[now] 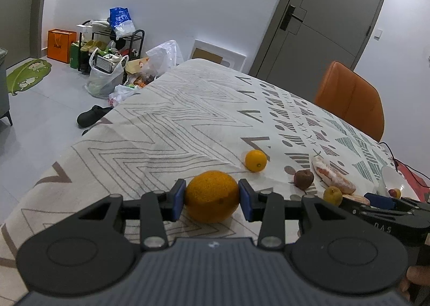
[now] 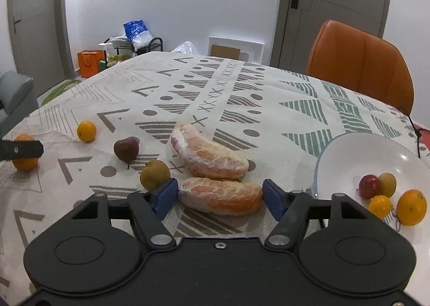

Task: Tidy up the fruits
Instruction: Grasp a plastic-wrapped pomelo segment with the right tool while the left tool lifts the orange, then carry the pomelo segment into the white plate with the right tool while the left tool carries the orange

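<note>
While the left gripper (image 1: 212,197) pinches the orange (image 1: 211,195), the right gripper (image 2: 220,194) fingers sit spread around a pomelo segment (image 2: 220,195).

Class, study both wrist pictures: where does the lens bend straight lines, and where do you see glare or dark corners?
Left wrist view: the door frame leans and bows, the tablecloth edge curves, and the top right corner is black. Right wrist view: both door frames bow outward, a small highlight glints on the white plate, and the top corners darken.
</note>
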Motion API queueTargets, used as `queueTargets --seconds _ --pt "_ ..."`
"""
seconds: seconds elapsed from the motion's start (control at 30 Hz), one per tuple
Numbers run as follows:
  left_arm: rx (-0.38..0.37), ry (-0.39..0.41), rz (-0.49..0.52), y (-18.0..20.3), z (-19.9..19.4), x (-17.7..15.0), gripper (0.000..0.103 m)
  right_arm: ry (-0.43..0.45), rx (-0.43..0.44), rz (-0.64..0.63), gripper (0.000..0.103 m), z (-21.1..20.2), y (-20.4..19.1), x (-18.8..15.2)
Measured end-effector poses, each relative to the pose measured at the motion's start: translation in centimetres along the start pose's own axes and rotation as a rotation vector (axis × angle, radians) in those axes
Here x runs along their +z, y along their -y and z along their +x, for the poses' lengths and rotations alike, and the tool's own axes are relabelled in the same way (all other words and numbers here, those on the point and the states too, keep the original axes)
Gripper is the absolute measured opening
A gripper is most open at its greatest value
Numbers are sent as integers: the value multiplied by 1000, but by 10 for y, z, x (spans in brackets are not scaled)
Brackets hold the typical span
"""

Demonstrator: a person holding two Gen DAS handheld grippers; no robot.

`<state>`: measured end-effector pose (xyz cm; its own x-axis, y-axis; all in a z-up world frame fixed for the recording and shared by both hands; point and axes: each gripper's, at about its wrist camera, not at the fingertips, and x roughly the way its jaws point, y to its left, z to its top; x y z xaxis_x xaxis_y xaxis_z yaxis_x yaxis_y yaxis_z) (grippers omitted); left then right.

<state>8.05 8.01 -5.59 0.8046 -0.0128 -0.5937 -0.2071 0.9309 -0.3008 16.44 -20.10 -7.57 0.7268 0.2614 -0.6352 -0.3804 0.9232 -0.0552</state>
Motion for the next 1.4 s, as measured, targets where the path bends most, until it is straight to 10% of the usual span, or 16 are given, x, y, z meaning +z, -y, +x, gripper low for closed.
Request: queueTargets --seconds 0.8,1.4 --pt "-43 18 114 63 -13 -4 41 127 132 204 65 -68 55 -12" --pt "-93 -2 249 143 -6 -18 41 177 18 306 65 -93 129 -48"
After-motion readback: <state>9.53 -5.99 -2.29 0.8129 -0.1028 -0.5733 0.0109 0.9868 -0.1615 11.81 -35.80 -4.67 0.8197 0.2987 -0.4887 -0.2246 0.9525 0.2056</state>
